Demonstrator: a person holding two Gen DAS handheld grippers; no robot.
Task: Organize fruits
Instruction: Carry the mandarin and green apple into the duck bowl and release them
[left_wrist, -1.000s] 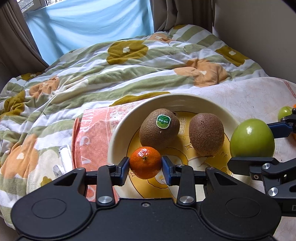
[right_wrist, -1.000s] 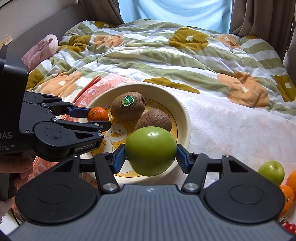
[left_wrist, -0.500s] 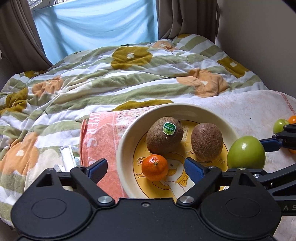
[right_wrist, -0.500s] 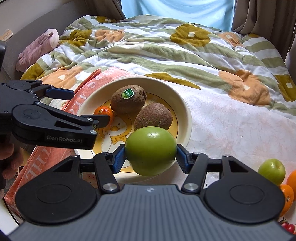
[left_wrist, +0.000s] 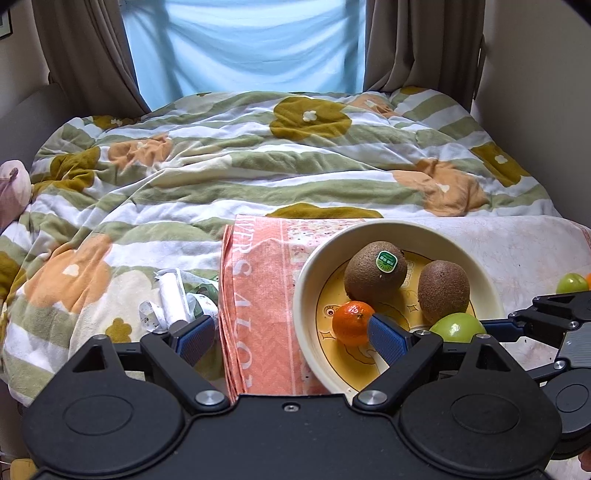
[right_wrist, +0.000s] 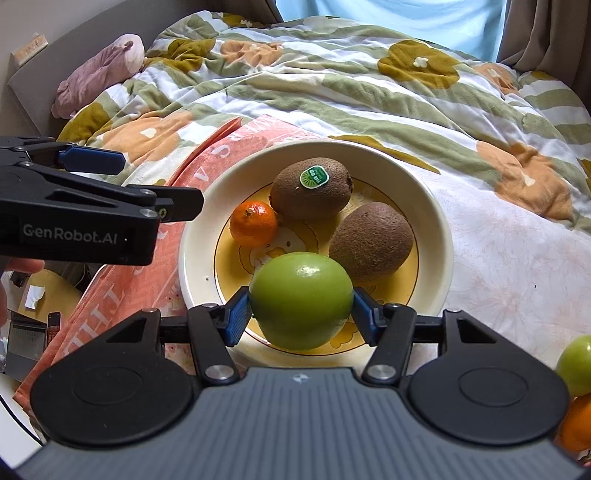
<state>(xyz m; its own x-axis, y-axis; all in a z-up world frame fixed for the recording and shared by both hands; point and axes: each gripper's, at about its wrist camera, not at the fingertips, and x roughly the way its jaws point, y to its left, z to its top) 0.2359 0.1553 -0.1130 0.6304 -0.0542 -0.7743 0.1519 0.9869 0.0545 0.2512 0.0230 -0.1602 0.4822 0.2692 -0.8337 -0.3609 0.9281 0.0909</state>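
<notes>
1. The right gripper pinches a green apple between its blue pads, holding it over the near rim of a cream bowl.
2. Inside the bowl lie a mandarin, a stickered kiwi and a plain kiwi; the mandarin sits just beside the stickered kiwi.
3. The left gripper hangs with its fingers spread wide and nothing between them, above a folded pink towel under the bowl.
4. A second green apple and an orange fruit rest on the bedsheet to the right, well apart from the bowl.
5. A floral striped duvet covers the bed behind.
</notes>
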